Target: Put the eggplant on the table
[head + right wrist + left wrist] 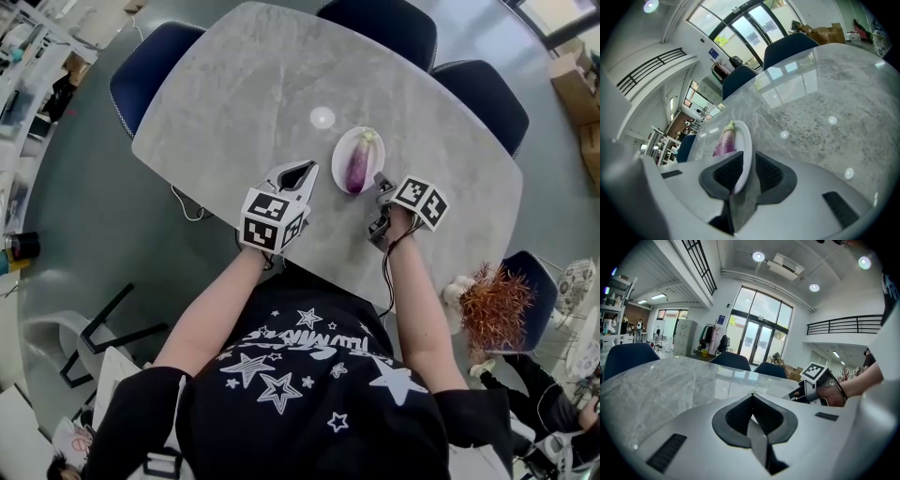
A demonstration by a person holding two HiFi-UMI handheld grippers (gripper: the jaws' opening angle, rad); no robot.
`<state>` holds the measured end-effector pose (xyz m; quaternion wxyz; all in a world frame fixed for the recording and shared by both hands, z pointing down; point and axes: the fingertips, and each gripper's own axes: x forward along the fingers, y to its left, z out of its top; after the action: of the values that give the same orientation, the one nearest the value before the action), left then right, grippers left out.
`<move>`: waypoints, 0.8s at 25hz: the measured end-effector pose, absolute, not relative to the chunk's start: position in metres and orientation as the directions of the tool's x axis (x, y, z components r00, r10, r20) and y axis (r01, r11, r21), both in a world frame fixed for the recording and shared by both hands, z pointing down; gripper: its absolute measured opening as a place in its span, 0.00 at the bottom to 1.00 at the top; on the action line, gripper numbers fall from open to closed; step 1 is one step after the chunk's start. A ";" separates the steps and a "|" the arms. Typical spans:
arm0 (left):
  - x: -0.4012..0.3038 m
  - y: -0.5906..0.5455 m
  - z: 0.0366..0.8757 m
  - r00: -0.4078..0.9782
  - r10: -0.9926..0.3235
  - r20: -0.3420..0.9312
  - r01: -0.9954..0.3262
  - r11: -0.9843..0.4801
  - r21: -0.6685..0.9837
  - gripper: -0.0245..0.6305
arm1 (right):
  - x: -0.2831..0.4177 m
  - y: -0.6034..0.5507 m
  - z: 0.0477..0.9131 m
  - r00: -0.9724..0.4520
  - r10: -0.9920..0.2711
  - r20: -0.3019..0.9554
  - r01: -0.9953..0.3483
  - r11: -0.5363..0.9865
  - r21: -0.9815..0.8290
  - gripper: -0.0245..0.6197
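Observation:
A purple eggplant [358, 166] with a green cap lies lengthwise on a small white plate [341, 150] near the front of the grey marble table [244, 94]. My right gripper [380, 184] is at the plate's near right rim. In the right gripper view the plate's rim [746, 136] runs between the two dark pads, and my right gripper [744, 158] is shut on it, with the eggplant [723, 140] just left of the jaws. My left gripper [302, 174] hovers left of the plate, shut and empty [752, 393]; from there the right gripper's marker cube [815, 372] shows to the right.
Dark blue chairs [141, 70] [487, 94] stand round the table's far sides. A bright lamp reflection [322, 117] lies behind the plate. A spiky orange-brown bundle [493, 306] sits off the table at the right. A cable [186, 206] hangs by the table's near left edge.

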<state>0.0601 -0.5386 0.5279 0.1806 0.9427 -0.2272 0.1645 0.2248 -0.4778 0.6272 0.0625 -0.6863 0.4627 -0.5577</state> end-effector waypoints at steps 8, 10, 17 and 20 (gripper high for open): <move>0.061 -0.519 0.510 0.842 -0.404 0.358 -0.508 -0.818 0.271 0.05 | 0.224 -0.454 0.606 -0.059 -0.758 0.649 -0.534 -0.526 -0.662 0.14; 0.061 -0.511 0.505 0.839 -0.418 0.349 -0.516 -0.815 0.264 0.05 | 0.222 -0.450 0.601 -0.069 -0.772 0.632 -0.537 -0.505 -0.675 0.14; 0.066 -0.482 0.490 0.831 -0.458 0.315 -0.539 -0.803 0.253 0.05 | 0.204 -0.448 0.568 -0.166 -0.819 0.549 -0.608 -0.353 -0.711 0.14; 0.071 -0.471 0.486 0.824 -0.475 0.308 -0.552 -0.796 0.248 0.05 | 0.194 -0.443 0.556 -0.217 -0.820 0.529 -0.629 -0.297 -0.718 0.14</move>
<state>0.0707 -0.4706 0.4856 0.1653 0.9406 -0.2730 0.1155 0.1942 -0.4426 0.5557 0.0927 -0.6190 0.5856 -0.5151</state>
